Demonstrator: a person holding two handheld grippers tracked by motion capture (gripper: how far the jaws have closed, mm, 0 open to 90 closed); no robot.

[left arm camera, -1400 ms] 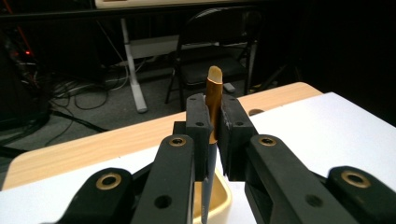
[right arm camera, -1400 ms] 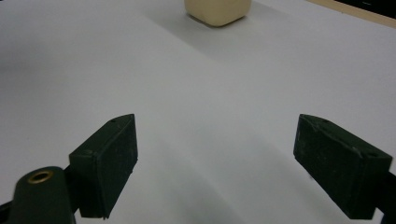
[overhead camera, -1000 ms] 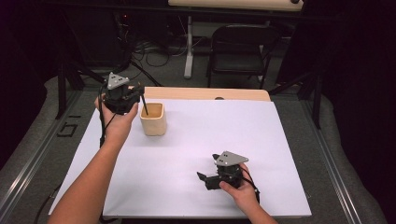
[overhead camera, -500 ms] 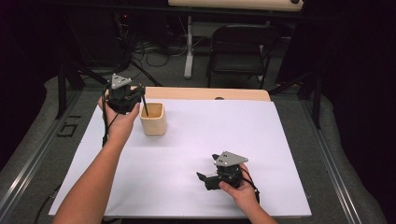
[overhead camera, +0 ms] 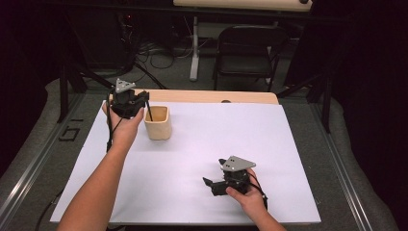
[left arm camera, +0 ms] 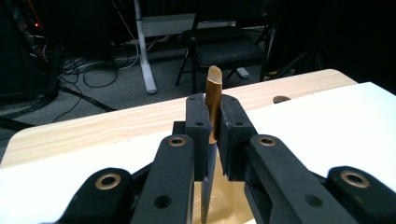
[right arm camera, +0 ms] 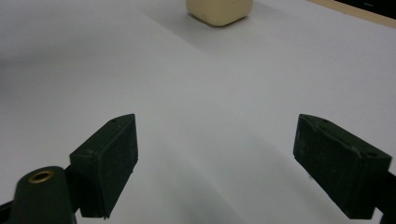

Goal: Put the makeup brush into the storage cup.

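High view: fixed above person's side of counter (overhead camera: 202, 144), faces forward and down, far enough to take in whole white top plus chair (overhead camera: 246, 53) and floor cables behind.

Left claw view: rides left claw (left arm camera: 212, 135), looks along jaws toward counter's far wooden edge, very close to clamped stick (left arm camera: 214, 100).

Right claw view: rides right claw (right arm camera: 215, 158), low over white top, faces cup (right arm camera: 219, 10).

Shared: cup (overhead camera: 158, 122) and white top in high and right claw views; chair (left arm camera: 224, 44) in high and left claw views.
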